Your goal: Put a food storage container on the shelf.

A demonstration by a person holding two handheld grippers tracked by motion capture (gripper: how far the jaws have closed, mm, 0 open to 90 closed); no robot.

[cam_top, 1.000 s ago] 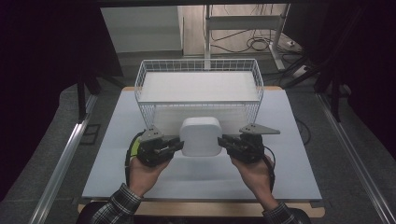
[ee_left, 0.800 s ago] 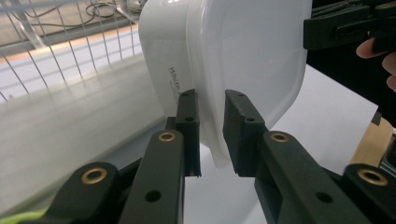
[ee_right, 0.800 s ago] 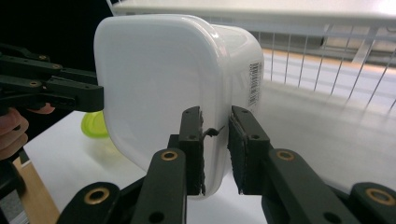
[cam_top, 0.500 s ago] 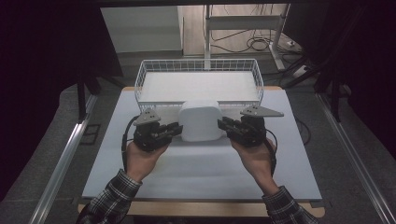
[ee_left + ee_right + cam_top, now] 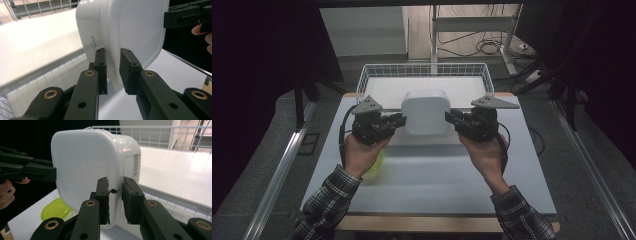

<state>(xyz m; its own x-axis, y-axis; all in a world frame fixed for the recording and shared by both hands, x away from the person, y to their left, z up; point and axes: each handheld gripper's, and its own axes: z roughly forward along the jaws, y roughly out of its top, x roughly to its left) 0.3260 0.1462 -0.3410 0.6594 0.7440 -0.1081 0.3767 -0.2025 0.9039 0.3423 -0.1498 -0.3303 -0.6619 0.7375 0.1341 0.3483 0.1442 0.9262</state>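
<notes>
In the high view the person's left hand (image 5: pixel 362 150) comes up from seven o'clock, its plaid sleeve (image 5: pixel 328 202) at the bottom edge, and under it a yellow-green lid (image 5: pixel 378 162) lies flat on the worktop (image 5: pixel 432 190). The left hand-held gripper (image 5: pixel 398 120) points toward three o'clock, and its jaws are closed on the left rim of a white plastic container (image 5: pixel 426 111). In the left gripper view the two black jaws stand narrow, with the container's (image 5: pixel 130 32) thin lip pinched between them, and small printed lettering shows on the tub's side wall.

The container is held up off the worktop between the two tools, at the centre of the high view, in front of the near wall of a white wire basket (image 5: pixel 377 70) that sits toward twelve o'clock. Whether it touches that wall cannot be told.

The right hand-held gripper (image 5: pixel 451 119) points toward nine o'clock and grips the container's right rim, with the right hand (image 5: pixel 484 150) behind it at five o'clock. In the right gripper view its jaws are narrow too, clamped on the lip, with a barcode label (image 5: pixel 135 165) on the tub's side and the lid (image 5: pixel 56 211) on the worktop at seven o'clock.
</notes>
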